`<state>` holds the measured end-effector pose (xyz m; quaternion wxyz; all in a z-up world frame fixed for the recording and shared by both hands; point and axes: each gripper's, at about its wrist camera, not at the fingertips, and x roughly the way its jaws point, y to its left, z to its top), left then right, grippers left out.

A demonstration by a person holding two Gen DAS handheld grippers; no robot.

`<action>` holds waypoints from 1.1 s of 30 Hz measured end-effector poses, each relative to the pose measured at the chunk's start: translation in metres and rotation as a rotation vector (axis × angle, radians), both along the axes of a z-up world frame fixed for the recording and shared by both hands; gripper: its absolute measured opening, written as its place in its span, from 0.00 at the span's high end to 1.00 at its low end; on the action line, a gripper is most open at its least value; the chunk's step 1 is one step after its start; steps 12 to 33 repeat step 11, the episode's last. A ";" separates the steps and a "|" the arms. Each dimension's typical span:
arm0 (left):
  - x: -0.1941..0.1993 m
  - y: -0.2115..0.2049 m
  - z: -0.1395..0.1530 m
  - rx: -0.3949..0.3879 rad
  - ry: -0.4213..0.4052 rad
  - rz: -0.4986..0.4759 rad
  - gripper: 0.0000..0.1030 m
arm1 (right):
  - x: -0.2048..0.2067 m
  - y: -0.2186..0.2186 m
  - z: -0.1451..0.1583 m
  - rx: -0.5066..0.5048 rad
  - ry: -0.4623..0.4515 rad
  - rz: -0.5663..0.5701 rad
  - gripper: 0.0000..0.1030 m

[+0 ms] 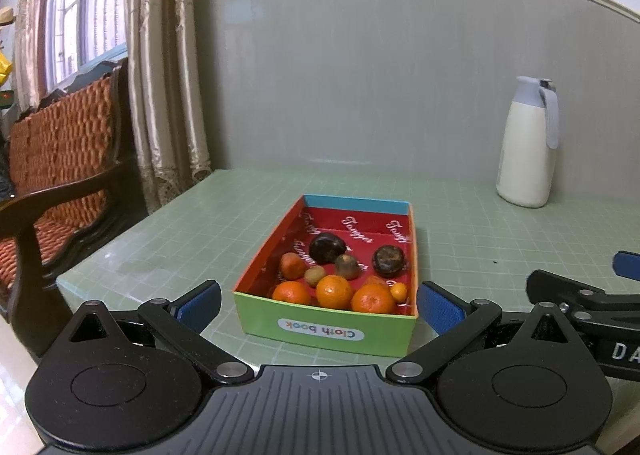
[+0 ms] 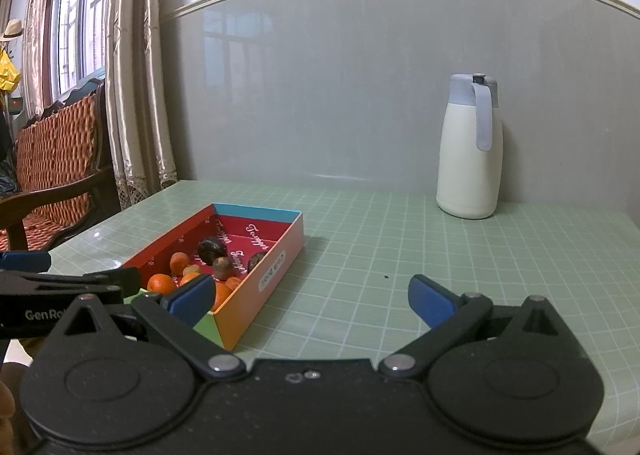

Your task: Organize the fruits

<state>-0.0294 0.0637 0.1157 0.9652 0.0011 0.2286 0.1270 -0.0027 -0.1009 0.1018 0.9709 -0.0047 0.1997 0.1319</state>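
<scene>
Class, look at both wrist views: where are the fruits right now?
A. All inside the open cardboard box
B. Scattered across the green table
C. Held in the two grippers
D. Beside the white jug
A: the oranges and dark fruits all lie inside the box, while both grippers are open and empty.

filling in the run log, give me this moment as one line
left gripper: open, empty, facing box | right gripper: open, empty, right of box | fruits: all in box | jug: far right
</scene>
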 end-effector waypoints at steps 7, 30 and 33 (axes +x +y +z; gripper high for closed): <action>-0.002 0.001 0.002 -0.009 -0.028 -0.008 0.00 | 0.002 0.000 0.001 -0.003 -0.006 -0.007 0.00; -0.003 0.000 0.006 0.002 -0.050 0.010 0.00 | 0.003 0.001 0.003 -0.003 -0.010 -0.014 0.00; -0.003 0.000 0.006 0.002 -0.050 0.010 0.00 | 0.003 0.001 0.003 -0.003 -0.010 -0.014 0.00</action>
